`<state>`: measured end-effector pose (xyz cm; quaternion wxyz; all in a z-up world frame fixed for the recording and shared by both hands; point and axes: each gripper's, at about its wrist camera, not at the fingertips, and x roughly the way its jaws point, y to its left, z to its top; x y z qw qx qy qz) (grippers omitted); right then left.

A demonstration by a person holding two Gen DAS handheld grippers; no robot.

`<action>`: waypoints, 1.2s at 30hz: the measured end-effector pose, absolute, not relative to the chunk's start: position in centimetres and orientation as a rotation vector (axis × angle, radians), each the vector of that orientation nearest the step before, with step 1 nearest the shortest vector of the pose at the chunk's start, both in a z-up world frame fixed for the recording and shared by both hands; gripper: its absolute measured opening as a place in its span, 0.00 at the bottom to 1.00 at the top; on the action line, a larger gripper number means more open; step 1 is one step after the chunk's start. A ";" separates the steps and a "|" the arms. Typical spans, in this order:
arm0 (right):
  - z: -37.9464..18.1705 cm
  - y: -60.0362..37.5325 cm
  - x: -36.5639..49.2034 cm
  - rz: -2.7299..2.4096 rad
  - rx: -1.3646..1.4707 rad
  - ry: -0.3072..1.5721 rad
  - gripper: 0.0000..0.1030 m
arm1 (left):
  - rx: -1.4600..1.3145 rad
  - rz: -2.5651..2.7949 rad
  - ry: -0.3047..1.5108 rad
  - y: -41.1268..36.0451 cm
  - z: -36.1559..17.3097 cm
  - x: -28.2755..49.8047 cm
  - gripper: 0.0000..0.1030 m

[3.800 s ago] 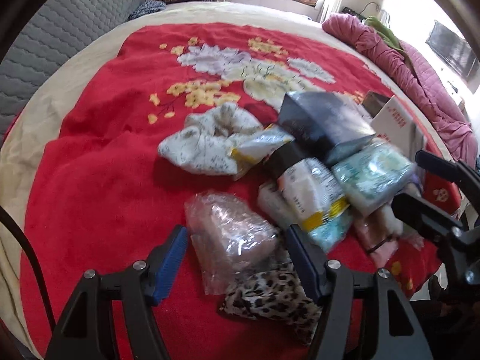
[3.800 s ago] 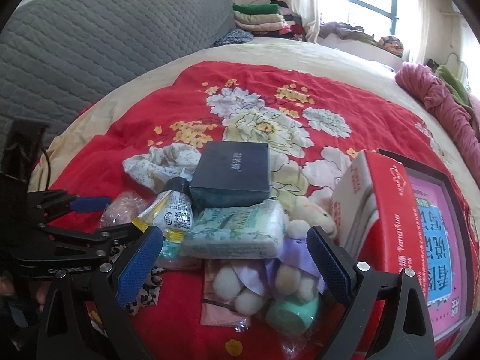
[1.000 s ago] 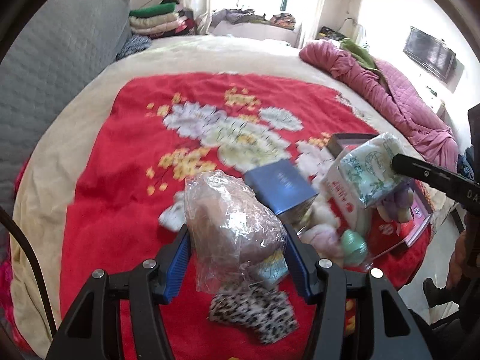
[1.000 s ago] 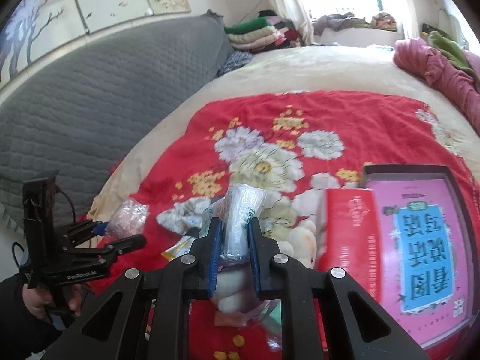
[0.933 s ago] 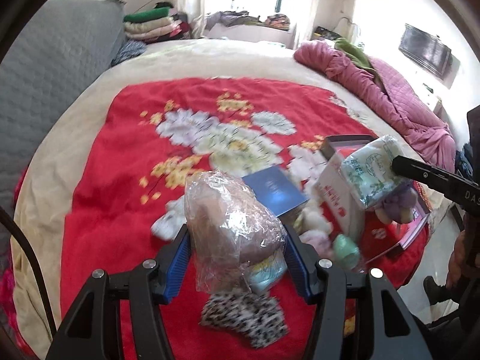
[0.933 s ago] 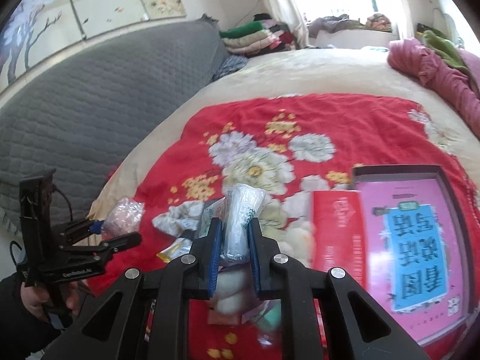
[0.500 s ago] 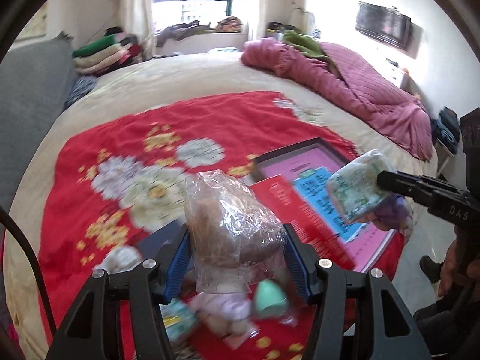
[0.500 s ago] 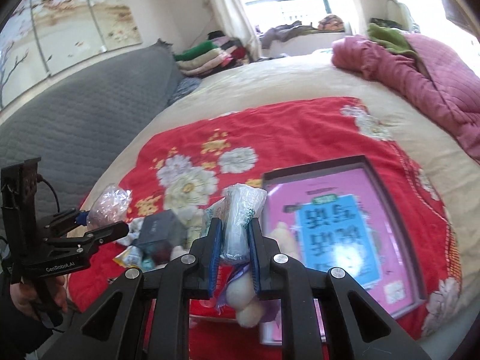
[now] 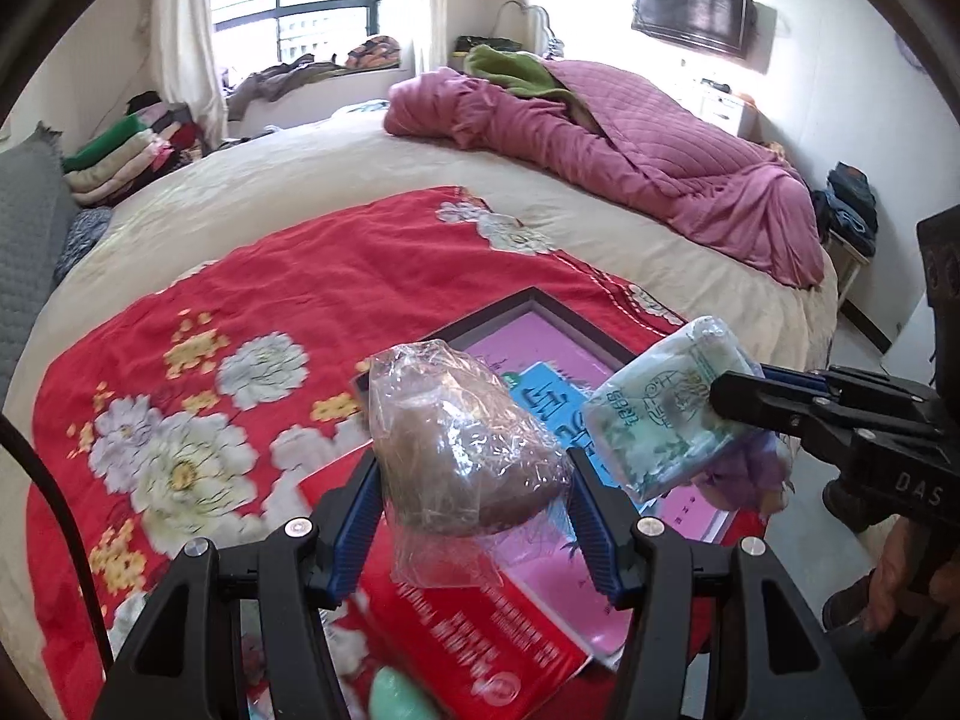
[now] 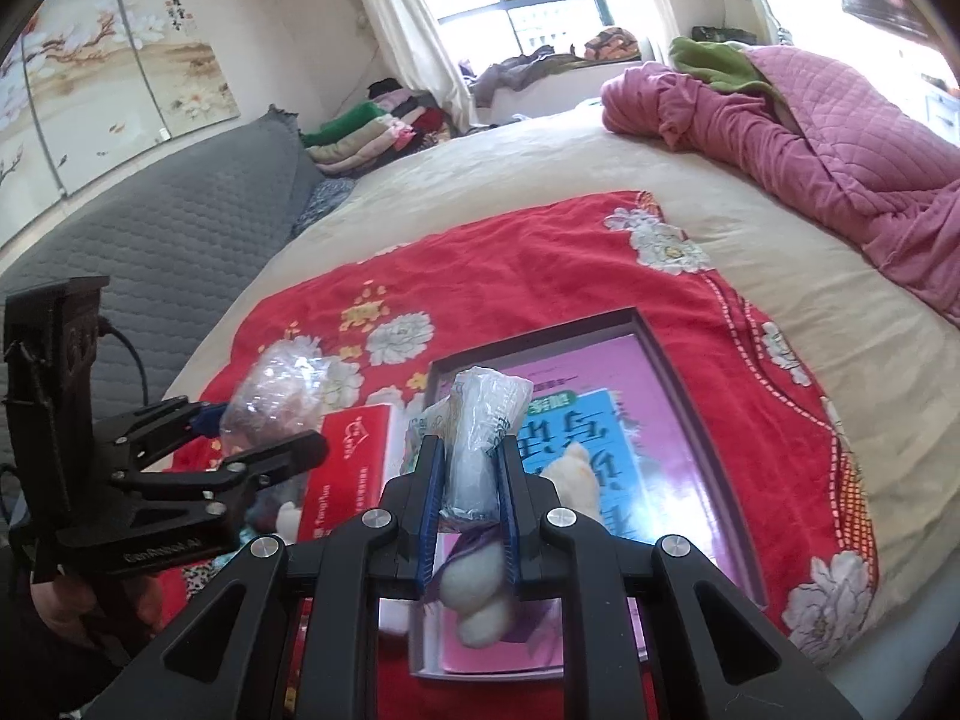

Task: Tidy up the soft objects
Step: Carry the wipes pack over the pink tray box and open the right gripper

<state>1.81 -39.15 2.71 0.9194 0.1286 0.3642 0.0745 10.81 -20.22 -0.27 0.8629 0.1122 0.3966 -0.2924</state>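
Filling the centre of the left wrist view, a clear bag (image 9: 465, 444) with a brown lump inside is being pinched by the left gripper (image 9: 474, 516), its blue pads (image 9: 354, 525) pressing the bag from both sides at about half spread. The bag is being held in the air above a red box (image 9: 474, 648) and an open tray (image 9: 528, 312) lined in pink, both lying on the red floral blanket (image 9: 300, 276) in the lower middle of the frame.

At the right of that view, a tissue pack (image 9: 660, 414) is being clamped by the right gripper (image 9: 729, 399), held in a hand (image 9: 900, 576) at the lower right edge; something purple is hanging just under the pack.

In the right wrist view, the tissue pack (image 10: 480, 444) is being squeezed flat at the centre, the right gripper (image 10: 468, 498) pressed nearly together on it, above the tray (image 10: 678, 372). A white plush (image 10: 480, 600) is dangling below the fingers; whether it is being gripped too cannot be told. At the left, the left gripper (image 10: 252, 438) is being seen with the bag (image 10: 282, 390).

A pink quilt (image 9: 630, 150) is lying bunched at the upper right, and folded clothes (image 9: 120, 150) are being kept stacked at the upper left.
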 end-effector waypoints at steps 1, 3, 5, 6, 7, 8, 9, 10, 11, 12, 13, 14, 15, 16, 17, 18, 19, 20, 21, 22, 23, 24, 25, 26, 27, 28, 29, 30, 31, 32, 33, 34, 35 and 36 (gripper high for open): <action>2.7 -39.5 1.8 0.146 0.266 0.748 0.17 | 0.243 -0.618 0.834 -20.8 -0.6 11.0 0.57; 2.4 -39.8 2.0 0.133 0.265 0.749 0.17 | 0.262 -0.626 0.839 -21.8 -1.2 11.4 0.57; 1.9 -40.3 2.1 0.117 0.273 0.754 0.17 | 0.280 -0.632 0.843 -22.8 -1.7 11.7 0.57; 1.7 -40.5 2.2 0.111 0.277 0.757 0.17 | 0.289 -0.634 0.844 -23.2 -1.9 11.8 0.57; 1.5 -40.7 2.2 0.106 0.280 0.759 0.17 | 0.301 -0.636 0.845 -23.8 -2.2 12.0 0.57; 1.2 -40.9 2.3 0.102 0.280 0.763 0.17 | 0.309 -0.638 0.848 -24.2 -2.4 12.1 0.57; 1.1 -41.0 2.4 0.099 0.278 0.764 0.17 | 0.314 -0.639 0.851 -24.5 -2.5 12.2 0.57; 1.0 -41.1 2.4 0.096 0.276 0.765 0.17 | 0.322 -0.641 0.854 -24.9 -2.7 12.4 0.57; 0.8 -41.3 2.5 0.093 0.275 0.765 0.17 | 0.329 -0.641 0.854 -25.3 -2.9 12.5 0.57; 0.7 -41.4 2.5 0.088 0.276 0.765 0.17 | 0.339 -0.640 0.855 -25.8 -3.1 12.6 0.57; 0.6 -41.6 2.6 0.083 0.280 0.765 0.17 | 0.346 -0.638 0.856 -26.1 -3.2 12.8 0.57; 0.4 -41.8 2.6 0.076 0.285 0.768 0.17 | 0.351 -0.637 0.858 -26.4 -3.3 12.8 0.57; 0.2 -42.1 2.7 0.072 0.290 0.772 0.17 | 0.354 -0.638 0.859 -26.7 -3.4 12.9 0.57; 0.0 -42.2 2.7 0.069 0.293 0.776 0.17 | 0.359 -0.639 0.861 -27.0 -3.6 12.9 0.57; -0.2 -42.3 2.7 0.066 0.295 0.779 0.17 | 0.366 -0.641 0.862 -27.3 -3.7 12.9 0.58; -0.4 -42.5 2.7 0.061 0.299 0.784 0.18 | 0.373 -0.641 0.862 -27.6 -3.8 12.9 0.58; -0.7 -42.7 2.7 0.056 0.302 0.788 0.18 | 0.377 -0.642 0.864 -27.9 -3.9 12.9 0.58; -0.9 -42.9 2.8 0.051 0.307 0.793 0.19 | 0.377 -0.644 0.866 -28.0 -4.0 12.9 0.58; -1.1 -43.0 2.7 0.046 0.310 0.794 0.20 | 0.376 -0.645 0.870 -28.1 -4.0 12.9 0.58; -1.2 -43.2 2.7 0.037 0.309 0.795 0.20 | 0.374 -0.643 0.874 -28.1 -4.1 12.9 0.58; -1.3 -43.3 2.7 0.035 0.311 0.797 0.21 | 0.373 -0.642 0.874 -28.1 -4.2 13.0 0.58; -1.4 -43.4 2.7 0.033 0.314 0.798 0.23 | 0.373 -0.640 0.874 -28.1 -4.2 13.0 0.58; -1.5 -43.4 2.7 0.034 0.317 0.798 0.24 | 0.373 -0.638 0.877 -28.1 -4.3 13.0 0.58; -1.5 -43.4 2.7 0.037 0.318 0.794 0.27 | 0.372 -0.640 0.882 -28.1 -4.3 13.1 0.58; -1.5 -43.3 2.7 0.037 0.315 0.792 0.32 | 0.369 -0.641 0.884 -28.1 -4.3 13.2 0.59; -1.5 -43.3 2.8 0.037 0.310 0.792 0.35 | 0.368 -0.640 0.885 -28.1 -4.4 13.2 0.60; -1.4 -43.1 2.8 0.038 0.304 0.791 0.39 | 0.368 -0.638 0.883 -28.0 -4.3 13.2 0.62; -1.4 -43.0 2.7 0.037 0.301 0.790 0.39 | 0.366 -0.640 0.883 -28.0 -4.3 13.2 0.65; -1.3 -43.0 2.7 0.036 0.300 0.789 0.40 | 0.360 -0.645 0.881 -28.0 -4.2 13.1 0.70; -1.2 -43.0 2.7 0.034 0.301 0.787 0.40 | 0.355 -0.655 0.878 -28.0 -4.0 13.1 0.77; -1.1 -43.0 2.6 0.031 0.302 0.782 0.40 | 0.346 -0.671 0.879 -27.9 -3.9 13.0 0.81; -1.0 -43.1 2.5 0.028 0.302 0.777 0.40 | 0.338 -0.686 0.882 -28.0 -3.8 13.0 0.84; -0.8 -43.1 2.4 0.027 0.306 0.773 0.40 | 0.338 -0.685 0.878 -28.0 -3.7 13.0 0.84; -0.7 -43.2 2.3 0.027 0.308 0.770 0.40 | 0.344 -0.678 0.870 -28.0 -3.5 12.9 0.84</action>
